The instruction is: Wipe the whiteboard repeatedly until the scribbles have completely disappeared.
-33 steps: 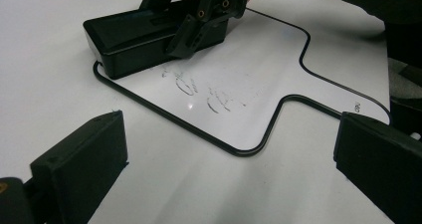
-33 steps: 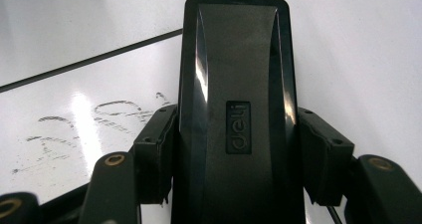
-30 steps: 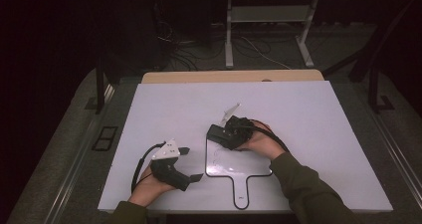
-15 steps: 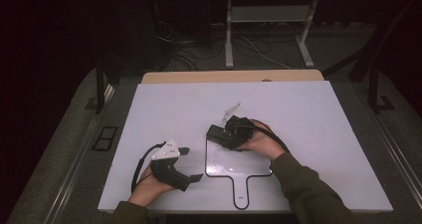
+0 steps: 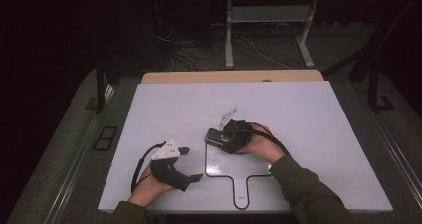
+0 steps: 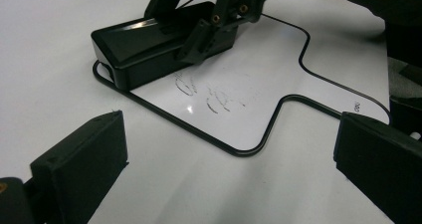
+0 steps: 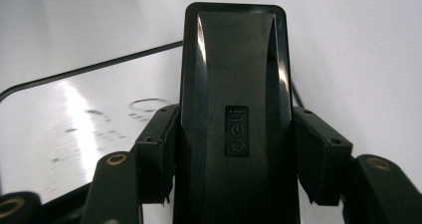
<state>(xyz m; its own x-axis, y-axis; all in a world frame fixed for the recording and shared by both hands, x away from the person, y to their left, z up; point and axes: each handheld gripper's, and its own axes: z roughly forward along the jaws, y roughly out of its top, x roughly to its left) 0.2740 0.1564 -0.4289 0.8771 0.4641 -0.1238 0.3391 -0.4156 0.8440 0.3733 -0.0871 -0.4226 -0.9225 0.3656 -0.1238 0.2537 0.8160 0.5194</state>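
High view puts my right gripper (image 5: 219, 137) just below the table's centre, clenched on the eraser (image 5: 215, 137), a black block that sits at the board's 11 o'clock corner. In the right gripper view my 2 jaws press the eraser (image 7: 234, 84) from both sides, at 9 and 3 o'clock, with its embossed label between them and its far end pointing to 12. My right hand (image 5: 256, 143) comes in from 4 o'clock, the cable looping round it.

My left gripper (image 5: 191, 164) lies toward 7 o'clock from the right one, near the table's front edge, its jaws spread wide and gripping nothing. In the left gripper view the 2 black pads stand far apart at 8 and 4 o'clock with bare table between them, and the eraser (image 6: 149, 47) shows ahead at 11 o'clock under the other gripper's fingers (image 6: 206, 37). My left hand (image 5: 149, 186) holds the handle from 6 o'clock.

Under the eraser lies the board (image 5: 244, 167), a small white paddle with a thin black rim, its handle pointing to 6 o'clock. Faint grey smears (image 6: 209, 92) mark its surface just beside the eraser. It all rests on a white table (image 5: 308, 124), with a tan strip (image 5: 229, 77) along its far edge at 12.
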